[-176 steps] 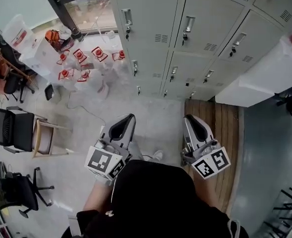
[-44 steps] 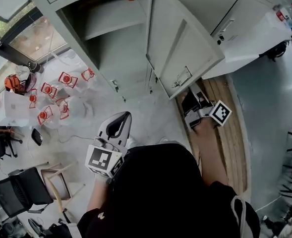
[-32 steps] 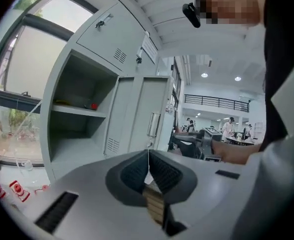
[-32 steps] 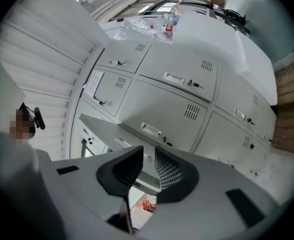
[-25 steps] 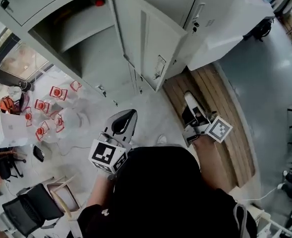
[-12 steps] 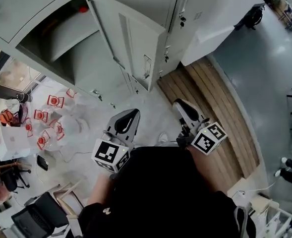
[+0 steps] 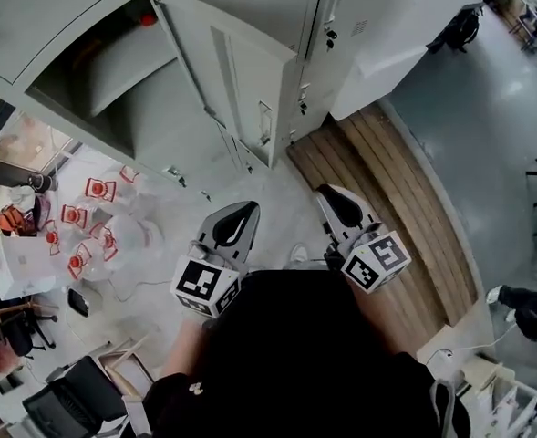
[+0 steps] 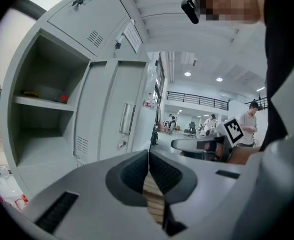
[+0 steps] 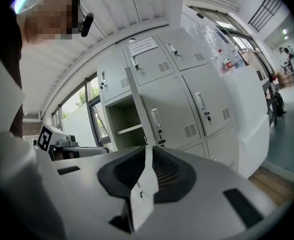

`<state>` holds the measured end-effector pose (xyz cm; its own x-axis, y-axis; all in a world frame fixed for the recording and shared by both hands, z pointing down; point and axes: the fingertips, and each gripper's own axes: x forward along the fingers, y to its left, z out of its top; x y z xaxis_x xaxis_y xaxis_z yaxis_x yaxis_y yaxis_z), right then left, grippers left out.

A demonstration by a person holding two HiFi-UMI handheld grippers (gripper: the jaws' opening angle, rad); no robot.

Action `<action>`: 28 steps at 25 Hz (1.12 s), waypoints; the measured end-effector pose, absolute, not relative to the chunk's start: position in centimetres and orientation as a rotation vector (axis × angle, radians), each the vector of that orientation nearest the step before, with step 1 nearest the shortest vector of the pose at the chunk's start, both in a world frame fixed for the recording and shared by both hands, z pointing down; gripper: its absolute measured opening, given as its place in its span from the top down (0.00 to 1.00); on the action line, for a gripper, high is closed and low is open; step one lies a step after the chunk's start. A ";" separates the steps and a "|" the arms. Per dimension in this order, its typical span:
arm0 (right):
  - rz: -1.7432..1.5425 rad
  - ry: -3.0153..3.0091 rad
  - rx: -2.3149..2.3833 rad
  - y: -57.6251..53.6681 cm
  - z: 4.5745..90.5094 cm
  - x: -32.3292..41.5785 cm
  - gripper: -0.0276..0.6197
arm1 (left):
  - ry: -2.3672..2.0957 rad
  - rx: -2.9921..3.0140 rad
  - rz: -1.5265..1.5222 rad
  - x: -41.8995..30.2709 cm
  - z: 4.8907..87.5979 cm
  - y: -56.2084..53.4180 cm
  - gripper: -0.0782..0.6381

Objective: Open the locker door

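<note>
Door (image 7: 241,71) shown swung open on locker (image 7: 113,76). L gripper (image 7: 239,213) held shut, empty; R gripper (image 7: 328,195) jaws just drawn together, empty. Both kept apart from door.

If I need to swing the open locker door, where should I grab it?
Pinch the locker door by its free upright edge, coming from the front. It stands swung out toward you, so that thin edge is nearest and should fit between the fingers.

Pale grey locker door (image 7: 241,80), brown slatted boards (image 7: 405,208), black-and-white square markers on the left claw (image 7: 239,213) and right claw (image 7: 330,194).
</note>
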<state>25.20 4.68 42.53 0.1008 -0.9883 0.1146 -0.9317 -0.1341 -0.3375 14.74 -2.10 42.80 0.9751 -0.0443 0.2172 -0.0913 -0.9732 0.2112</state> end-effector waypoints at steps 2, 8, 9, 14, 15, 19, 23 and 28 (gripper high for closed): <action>-0.463 1.946 -2.194 4.6 42.5 25.1 0.86 | -0.102 2.903 0.308 14.7 42.7 -2.1 0.86; -0.438 1.962 -2.204 4.3 42.4 24.9 0.86 | -0.114 2.908 0.300 14.4 42.6 -2.5 0.86; -0.433 1.964 -2.209 4.2 42.3 24.8 0.86 | -0.116 2.909 0.300 14.3 42.5 -2.6 0.86; -0.409 1.974 -2.229 3.9 42.1 24.5 0.86 | -0.117 2.921 0.298 14.0 42.3 -2.9 0.86; -0.407 1.981 -2.237 3.9 42.0 24.4 0.86 | -0.116 2.924 0.297 14.0 42.3 -2.9 0.86; -0.409 1.992 -2.267 3.9 42.1 24.3 0.86 | -0.111 2.932 0.298 14.0 42.2 -2.8 0.86; -0.414 1.980 -2.272 4.1 42.1 24.1 0.86 | -0.110 2.936 0.297 13.8 42.2 -2.8 0.86; -0.420 1.966 -2.270 4.5 42.4 24.2 0.86 | -0.107 2.939 0.303 13.7 42.2 -2.4 0.86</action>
